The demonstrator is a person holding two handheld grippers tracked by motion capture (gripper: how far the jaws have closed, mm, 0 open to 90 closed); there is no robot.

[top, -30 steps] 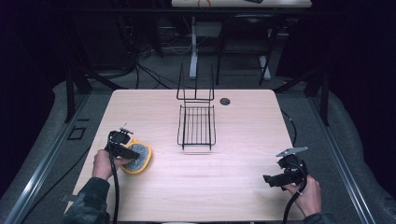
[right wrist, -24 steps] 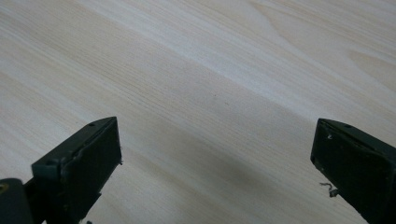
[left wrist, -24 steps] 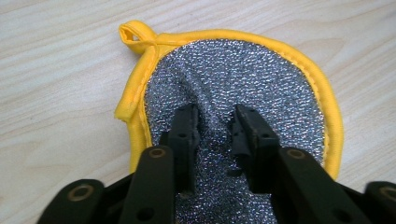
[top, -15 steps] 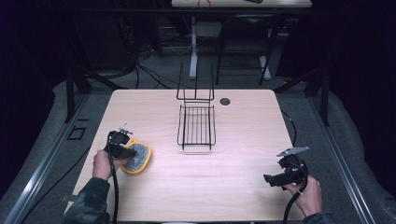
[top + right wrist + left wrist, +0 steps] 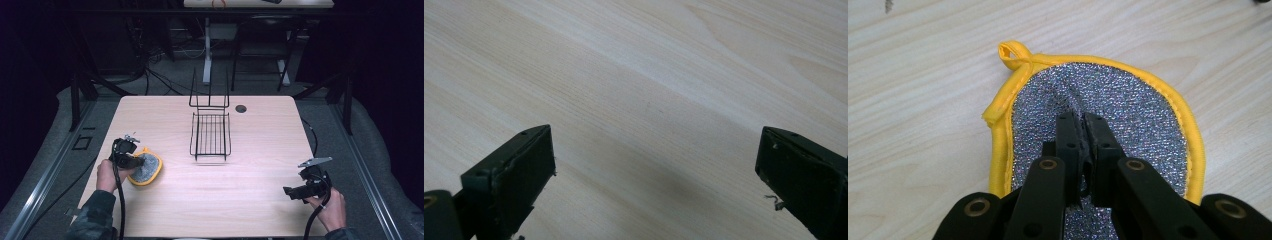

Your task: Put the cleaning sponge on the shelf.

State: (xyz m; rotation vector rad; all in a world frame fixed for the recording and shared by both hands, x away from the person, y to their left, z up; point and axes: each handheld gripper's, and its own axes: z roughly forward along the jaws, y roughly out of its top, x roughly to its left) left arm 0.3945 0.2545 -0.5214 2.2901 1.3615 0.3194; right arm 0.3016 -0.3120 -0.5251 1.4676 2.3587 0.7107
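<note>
Left gripper view shows the left gripper (image 5: 1081,122) with jaws just closed together, pinching a fold of the silver pad (image 5: 1128,115) between the tips. The right gripper (image 5: 654,175) has its jaws spread wide over bare table (image 5: 634,75).

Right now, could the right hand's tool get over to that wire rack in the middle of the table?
Probably yes. The right tool sits with its jaws open and nothing in them, and only bare table lies between it and the wire rack. The left tool is off to the far side, pinching the scouring pad.
</note>
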